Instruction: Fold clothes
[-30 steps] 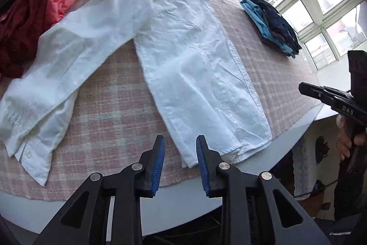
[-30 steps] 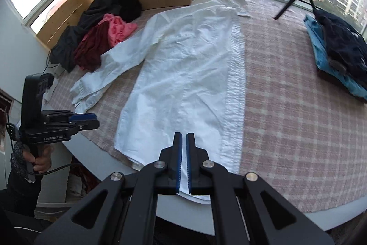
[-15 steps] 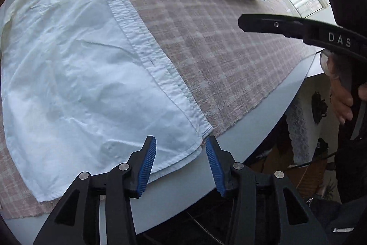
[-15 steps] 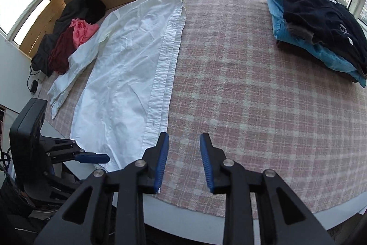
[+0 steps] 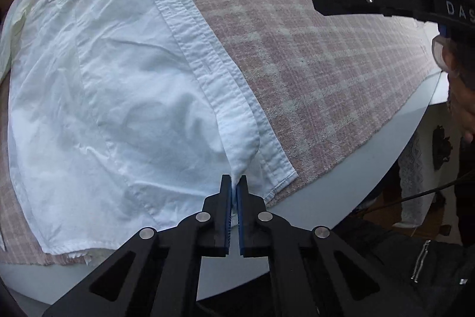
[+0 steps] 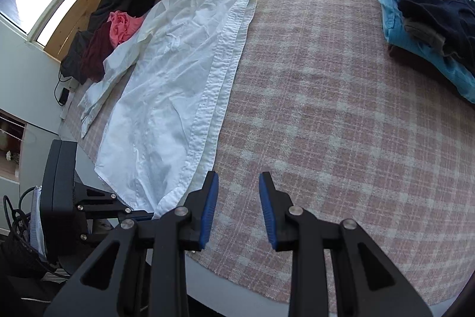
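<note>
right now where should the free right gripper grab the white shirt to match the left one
The white shirt is pinched by the left gripper, whose jaws have just been closing on the hem corner by the button placket. The open right gripper would probably best take the collar end of that same placket edge, coming from the bare cloth side, since that edge lies straight and exposed.

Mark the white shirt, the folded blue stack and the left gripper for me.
white shirt (image 6: 166, 97): right wrist view, on its front panel.
folded blue stack (image 6: 421, 49): right wrist view, on the light blue bottom garment.
left gripper (image 5: 234, 183): left wrist view, fingertips pinching the shirt hem.
</note>
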### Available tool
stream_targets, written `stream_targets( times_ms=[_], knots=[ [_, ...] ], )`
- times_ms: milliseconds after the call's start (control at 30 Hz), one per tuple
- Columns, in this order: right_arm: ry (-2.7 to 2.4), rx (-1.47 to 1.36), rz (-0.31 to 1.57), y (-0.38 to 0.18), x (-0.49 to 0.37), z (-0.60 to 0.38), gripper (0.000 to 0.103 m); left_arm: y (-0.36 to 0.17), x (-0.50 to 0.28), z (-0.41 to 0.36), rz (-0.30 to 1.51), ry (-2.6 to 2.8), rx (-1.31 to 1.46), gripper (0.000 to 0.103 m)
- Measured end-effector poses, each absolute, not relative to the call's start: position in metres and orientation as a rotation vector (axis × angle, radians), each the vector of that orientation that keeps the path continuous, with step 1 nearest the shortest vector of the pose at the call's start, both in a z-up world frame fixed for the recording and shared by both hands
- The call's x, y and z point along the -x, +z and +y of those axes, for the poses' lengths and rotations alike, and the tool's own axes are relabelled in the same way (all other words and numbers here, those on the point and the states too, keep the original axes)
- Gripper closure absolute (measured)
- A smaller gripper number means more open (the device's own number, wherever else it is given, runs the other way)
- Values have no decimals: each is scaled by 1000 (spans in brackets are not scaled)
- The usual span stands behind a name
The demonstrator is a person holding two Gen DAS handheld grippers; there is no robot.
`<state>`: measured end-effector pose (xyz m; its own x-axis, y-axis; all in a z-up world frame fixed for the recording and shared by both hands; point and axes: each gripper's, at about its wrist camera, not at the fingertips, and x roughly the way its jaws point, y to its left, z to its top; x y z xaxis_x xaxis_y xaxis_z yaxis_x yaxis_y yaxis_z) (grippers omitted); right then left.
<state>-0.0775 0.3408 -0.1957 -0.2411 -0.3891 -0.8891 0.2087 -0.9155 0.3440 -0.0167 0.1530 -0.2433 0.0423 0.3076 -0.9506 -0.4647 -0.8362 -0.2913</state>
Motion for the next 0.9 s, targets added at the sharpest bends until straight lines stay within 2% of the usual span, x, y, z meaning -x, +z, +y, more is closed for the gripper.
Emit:
stream_targets(
  times_ms=[233, 400, 533, 733, 900],
  knots=[
    [-2136, -1596, -164, -190, 114, 318, 74, -168, 41, 70, -151, 2050, 1691, 100],
    [-2105, -1617, -137, -203, 156, 299, 74, -131, 60, 11, -225, 2249, 1630, 101],
    [-2076, -1662, -115, -223, 193, 285, 74, -126, 59, -10, -291, 2310, 1620, 101],
    [-2016, -1674, -292, -228, 245, 279, 74, -134, 55, -14, -298, 2323, 1642, 100],
    [-2023, -1697, -363, -221, 274, 271, 67, -141, 51, -17, -309, 2303, 1657, 101]
  ],
)
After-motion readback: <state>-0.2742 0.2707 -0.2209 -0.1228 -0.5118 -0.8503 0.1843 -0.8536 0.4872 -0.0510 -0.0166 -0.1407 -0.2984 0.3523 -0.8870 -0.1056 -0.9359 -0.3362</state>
